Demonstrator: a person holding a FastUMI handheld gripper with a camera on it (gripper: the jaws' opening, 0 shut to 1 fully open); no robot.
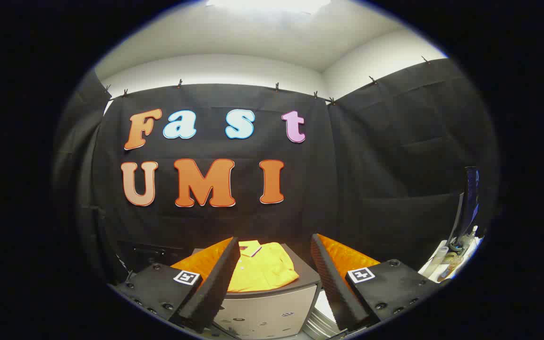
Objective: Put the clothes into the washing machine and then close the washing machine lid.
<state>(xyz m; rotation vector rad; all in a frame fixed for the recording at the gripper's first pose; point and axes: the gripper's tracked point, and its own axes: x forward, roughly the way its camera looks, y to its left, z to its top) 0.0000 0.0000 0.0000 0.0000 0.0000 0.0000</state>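
a yellow shirt (262,271) is seen folded flat on a dark grey top (306,276), just ahead of the gripper (274,255) and lined up with the gap between its two fingers. the fingers are held wide apart and nothing is held between them; the shirt is not touched by either one. a small collar with a dark and white edge can be seen at the far end of the shirt. the grey top sits on a pale box (267,311), and a few small marks are seen on its front, but they are too small to be read. a little black and white square tag (186,277) is stuck on each side of the gripper. a black cloth wall (371,189) is hung behind the shirt with clips. a white ceiling (262,42) with a bright light is seen above. some bottles (451,259) are seen on a white shelf far off to the right, and they are blurry.
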